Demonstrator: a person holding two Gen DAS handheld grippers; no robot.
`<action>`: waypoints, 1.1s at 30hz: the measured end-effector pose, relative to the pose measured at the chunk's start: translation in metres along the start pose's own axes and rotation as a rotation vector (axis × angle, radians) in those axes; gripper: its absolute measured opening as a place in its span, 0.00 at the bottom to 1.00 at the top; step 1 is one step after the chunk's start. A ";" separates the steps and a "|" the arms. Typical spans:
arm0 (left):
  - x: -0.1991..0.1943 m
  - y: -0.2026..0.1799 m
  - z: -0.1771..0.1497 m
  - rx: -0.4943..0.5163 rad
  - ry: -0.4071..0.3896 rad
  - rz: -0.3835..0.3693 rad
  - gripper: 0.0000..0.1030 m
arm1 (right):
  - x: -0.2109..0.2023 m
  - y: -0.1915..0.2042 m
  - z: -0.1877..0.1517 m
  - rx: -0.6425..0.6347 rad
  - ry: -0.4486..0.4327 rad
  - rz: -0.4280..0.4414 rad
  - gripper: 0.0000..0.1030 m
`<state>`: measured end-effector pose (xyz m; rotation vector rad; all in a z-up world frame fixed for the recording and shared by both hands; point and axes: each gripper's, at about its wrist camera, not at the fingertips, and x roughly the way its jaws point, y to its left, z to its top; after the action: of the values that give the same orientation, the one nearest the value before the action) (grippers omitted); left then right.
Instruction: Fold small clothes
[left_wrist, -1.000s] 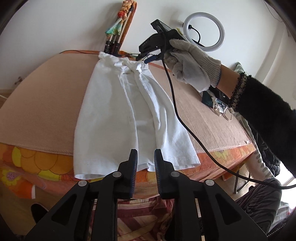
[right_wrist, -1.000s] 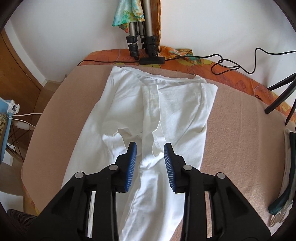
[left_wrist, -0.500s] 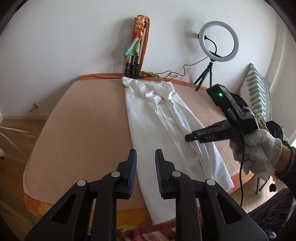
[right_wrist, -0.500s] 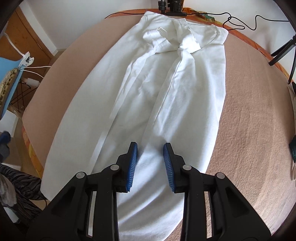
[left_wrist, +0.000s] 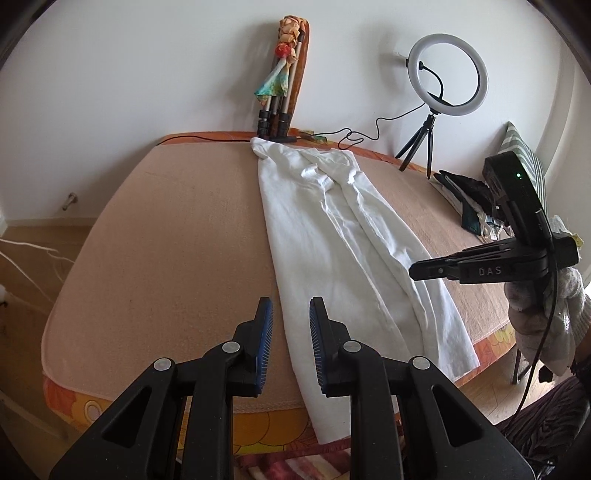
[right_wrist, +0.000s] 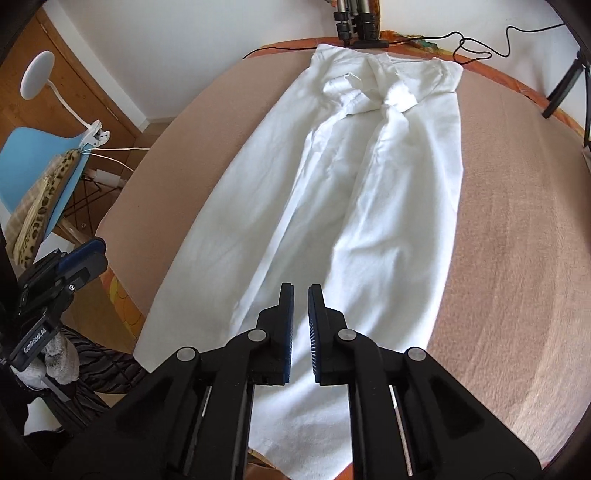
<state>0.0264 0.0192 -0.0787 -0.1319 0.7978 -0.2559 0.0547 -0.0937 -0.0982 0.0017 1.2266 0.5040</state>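
Observation:
White trousers (left_wrist: 332, 240) (right_wrist: 351, 221) lie flat along a peach blanket (left_wrist: 184, 240) (right_wrist: 517, 258), waistband far, hems hanging over the near edge. My left gripper (left_wrist: 291, 321) hovers open over the left leg's outer edge near the hem, with nothing between its fingers. It also shows at the left rim of the right wrist view, left gripper (right_wrist: 86, 254). My right gripper (right_wrist: 300, 314) hangs over the lower legs. Its jaws are closing to a narrow gap, and no cloth is pinched in it. A gloved hand (left_wrist: 535, 317) holds the right gripper (left_wrist: 415, 271) beside the right leg.
A folded tripod (left_wrist: 277, 110) (right_wrist: 354, 18) and a ring light (left_wrist: 447, 72) with a trailing cable stand at the far edge. Dark folded clothes (left_wrist: 469, 199) lie at the right, by a striped cushion (left_wrist: 524, 155). A blue chair (right_wrist: 37, 155) stands left of the table.
My right gripper drew back from the crotch area to the lower legs and its jaws narrowed. The left gripper shifted left and up, from the hems to a wider look at the table.

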 end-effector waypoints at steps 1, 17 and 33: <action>0.001 0.000 -0.001 0.000 0.005 -0.002 0.18 | -0.003 -0.001 -0.007 0.015 0.007 0.014 0.12; -0.001 0.001 -0.005 0.002 0.007 0.009 0.18 | 0.023 0.001 -0.001 0.006 0.003 -0.103 0.04; 0.022 0.002 -0.041 -0.093 0.234 -0.141 0.33 | -0.037 -0.053 -0.090 0.176 -0.056 -0.048 0.43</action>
<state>0.0115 0.0147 -0.1226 -0.2492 1.0355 -0.3727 -0.0153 -0.1785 -0.1106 0.1353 1.2097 0.3509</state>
